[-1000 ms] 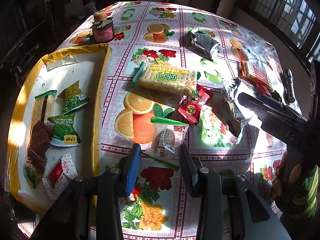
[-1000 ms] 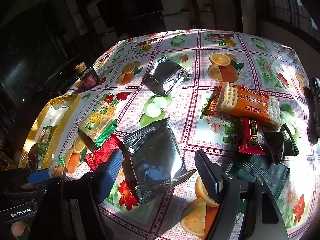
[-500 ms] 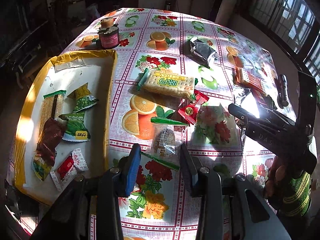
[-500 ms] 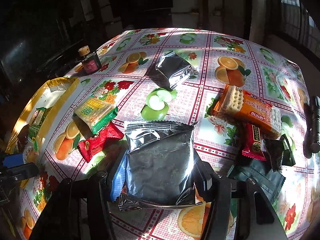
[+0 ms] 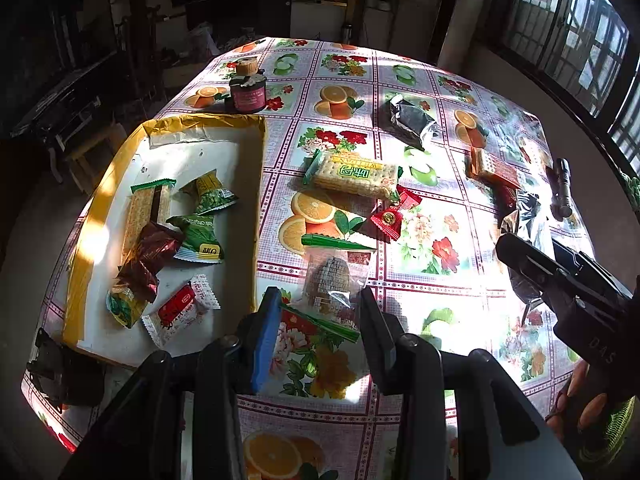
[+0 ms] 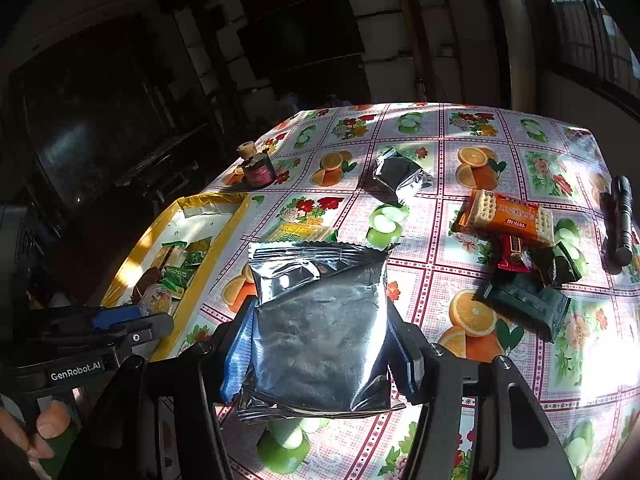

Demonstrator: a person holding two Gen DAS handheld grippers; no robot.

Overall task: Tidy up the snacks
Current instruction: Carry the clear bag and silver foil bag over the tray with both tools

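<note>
Orange cracker pack (image 6: 510,218), dark wrappers and flashlight (image 6: 622,220) lie nearby.

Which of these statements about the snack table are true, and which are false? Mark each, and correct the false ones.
1. The right gripper holds a silver foil bag. True.
2. The white tray with the yellow rim has no snacks in it. False: several wrapped snacks lie in it, among them a red and white packet.
3. A second silver bag lies on the tablecloth beyond the held one. True.
4. The left gripper holds the orange cracker pack. False: that pack lies on the cloth; a clear snack packet sits between the left gripper's fingers.
5. A black torch lies near the table's edge. True.
</note>
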